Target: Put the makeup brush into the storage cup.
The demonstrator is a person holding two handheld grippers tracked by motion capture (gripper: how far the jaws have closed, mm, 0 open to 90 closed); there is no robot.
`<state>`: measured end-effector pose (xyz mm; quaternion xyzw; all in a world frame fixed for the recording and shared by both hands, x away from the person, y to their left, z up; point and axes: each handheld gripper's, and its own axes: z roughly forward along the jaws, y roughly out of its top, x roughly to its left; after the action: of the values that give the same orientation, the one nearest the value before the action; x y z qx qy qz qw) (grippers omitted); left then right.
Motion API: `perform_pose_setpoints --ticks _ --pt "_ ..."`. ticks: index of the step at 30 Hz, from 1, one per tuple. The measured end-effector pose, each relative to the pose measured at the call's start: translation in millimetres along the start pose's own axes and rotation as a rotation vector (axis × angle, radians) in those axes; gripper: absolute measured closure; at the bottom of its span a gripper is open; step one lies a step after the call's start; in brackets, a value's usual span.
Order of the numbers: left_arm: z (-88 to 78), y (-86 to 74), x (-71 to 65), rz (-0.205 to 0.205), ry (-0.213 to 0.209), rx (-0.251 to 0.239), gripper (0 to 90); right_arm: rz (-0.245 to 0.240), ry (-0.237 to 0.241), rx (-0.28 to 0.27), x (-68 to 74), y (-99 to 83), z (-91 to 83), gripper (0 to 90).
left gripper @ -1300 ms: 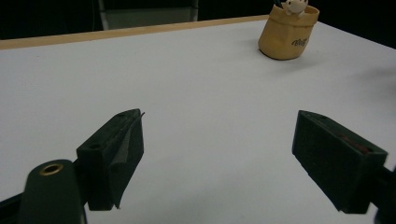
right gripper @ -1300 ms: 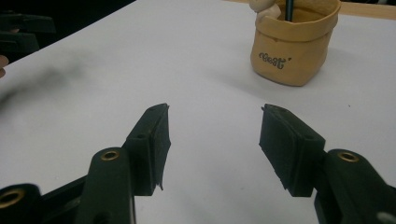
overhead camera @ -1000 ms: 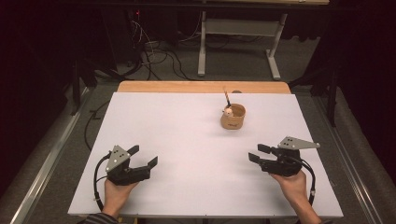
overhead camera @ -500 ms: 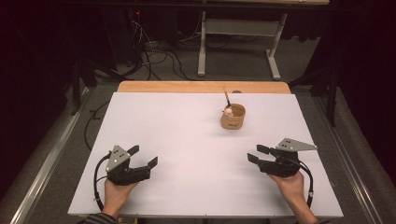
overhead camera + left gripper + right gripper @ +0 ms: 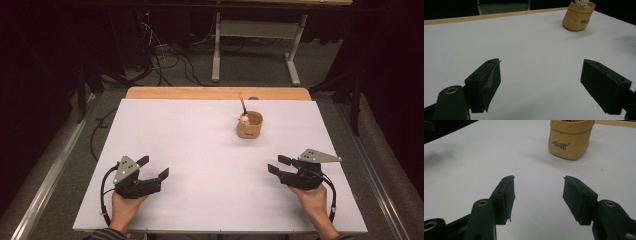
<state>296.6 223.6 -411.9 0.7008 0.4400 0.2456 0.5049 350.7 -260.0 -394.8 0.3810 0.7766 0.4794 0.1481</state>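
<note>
1. Ahead of my right gripper (image 5: 278,165), beyond its jaw tips and well apart from them, stands the tan pouch (image 5: 249,125), upright on the white table (image 5: 200,150). From the high view, a stick (image 5: 243,105) rises out of it at a slight tilt beside a pale lump I cannot identify.
2. My right gripper is released, its jaws spread with nothing between them. In the right gripper view the pouch (image 5: 570,138) sits slightly right of the gap's centre line, so I judge this hand is aimed for a forward reach.
3. My left gripper (image 5: 152,169) is also released and empty, its jaws spread wider. From its own view the pouch (image 5: 578,16) lies far ahead and off to the right, well apart.
4. Both hands (image 5: 123,209) rest low at the near edge, one on each side; I judge this a ready stance, keeping the approach to the pouch unobstructed.
5. The pouch's soft rolled rim suggests a gentle grip on its wall, lest it tip the stick.
</note>
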Motion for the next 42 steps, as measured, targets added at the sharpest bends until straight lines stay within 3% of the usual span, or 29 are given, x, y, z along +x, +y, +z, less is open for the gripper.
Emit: perform_pose_setpoints --ticks 23,34,42 --pt "0.1 0.0 -0.2 -0.01 -0.001 0.007 17.2 0.015 -0.019 -0.013 -2.9 -10.2 -2.0 44.7" --pt "-0.2 0.0 -0.6 -0.012 -0.005 0.004 17.1 -0.034 -0.06 -0.019 2.2 -14.0 -4.7 44.2" --pt "0.0 0.1 -0.8 -0.012 -0.008 0.004 17.0 -0.019 -0.074 -0.028 1.2 -17.1 -6.7 43.6"
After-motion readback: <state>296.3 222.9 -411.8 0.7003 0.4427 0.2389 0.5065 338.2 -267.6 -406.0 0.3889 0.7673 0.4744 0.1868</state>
